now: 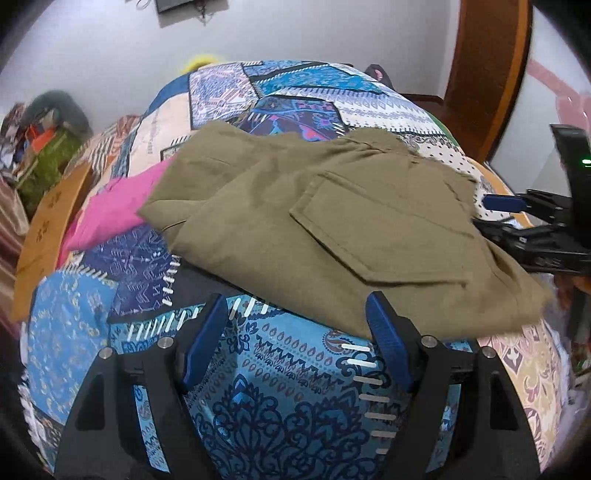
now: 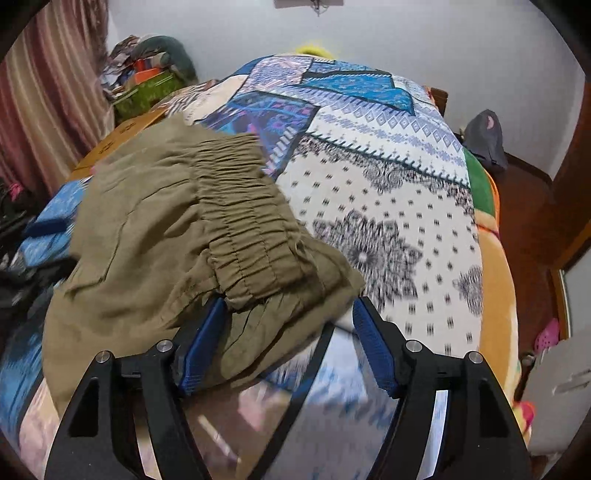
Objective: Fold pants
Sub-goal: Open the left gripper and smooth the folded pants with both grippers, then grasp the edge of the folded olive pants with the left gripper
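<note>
Left wrist view: you look forward over your left hand-held gripper, low and close above the bed, toward the far white wall.
Right wrist view: you look forward over your right hand-held gripper, equally low, facing the same wall, with the floor at right.
Shared: both views take in the olive pants and patchwork bedcover; your right hand-held gripper shows at the left view's right edge.
</note>
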Tool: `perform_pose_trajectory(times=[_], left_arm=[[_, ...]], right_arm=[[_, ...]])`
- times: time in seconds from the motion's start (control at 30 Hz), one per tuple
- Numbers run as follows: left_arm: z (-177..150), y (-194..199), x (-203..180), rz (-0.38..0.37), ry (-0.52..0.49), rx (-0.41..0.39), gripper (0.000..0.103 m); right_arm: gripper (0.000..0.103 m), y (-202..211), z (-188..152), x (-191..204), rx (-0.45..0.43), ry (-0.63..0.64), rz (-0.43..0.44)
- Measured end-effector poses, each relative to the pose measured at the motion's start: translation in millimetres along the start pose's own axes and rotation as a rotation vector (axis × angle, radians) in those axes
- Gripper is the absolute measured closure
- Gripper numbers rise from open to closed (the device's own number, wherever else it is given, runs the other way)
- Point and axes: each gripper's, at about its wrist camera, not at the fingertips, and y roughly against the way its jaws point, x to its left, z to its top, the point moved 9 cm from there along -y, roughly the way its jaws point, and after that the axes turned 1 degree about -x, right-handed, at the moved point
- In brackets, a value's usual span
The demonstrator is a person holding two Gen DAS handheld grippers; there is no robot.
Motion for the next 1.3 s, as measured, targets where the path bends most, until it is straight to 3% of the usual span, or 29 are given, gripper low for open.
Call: perform_pose_trajectory(times=[0.23,0.4,0.47,0.53,0.6,0.73,0.87,1.03,1.3], left_arm=[[3,18,23,-0.001,0.063,-0.023,0.026],[25,33,65,0.093,0.047,-0.087,0.026],[34,34,75,0.080,0.049,-0.098,0.038],[41,26,82,0.006,0.066,-0.061,0.072],[47,16,85,-0.066,0.097,-0.034,0.080],[51,-1,84,-0.079,0.093,-0.020,0.081],[42,-28,89,-0.012,0.073,0.033,0.081],[28,-43,98,0.019,0.079,0.056,0.081],[20,-29,89,0.016,0.081,0.036,0.081]], right_arm=[[0.047,-3,16,-5,-0.001,-0.076,0.009],[0.047,40,14,4,-0.048,-0.088,0.038],[0.047,52,15,13,-0.066,-0.082,0.049],[0.047,65,15,27,-0.086,-0.088,0.082],[0.047,73,15,42,-0.104,-0.098,0.121],[0.047,77,11,76,-0.117,-0.075,0.182],[0.056,44,-5,90,-0.023,-0.059,0.198],[0.057,22,-9,73,-0.024,-0.047,0.144],[0.055,7,1,42,-0.007,-0.014,0.072]])
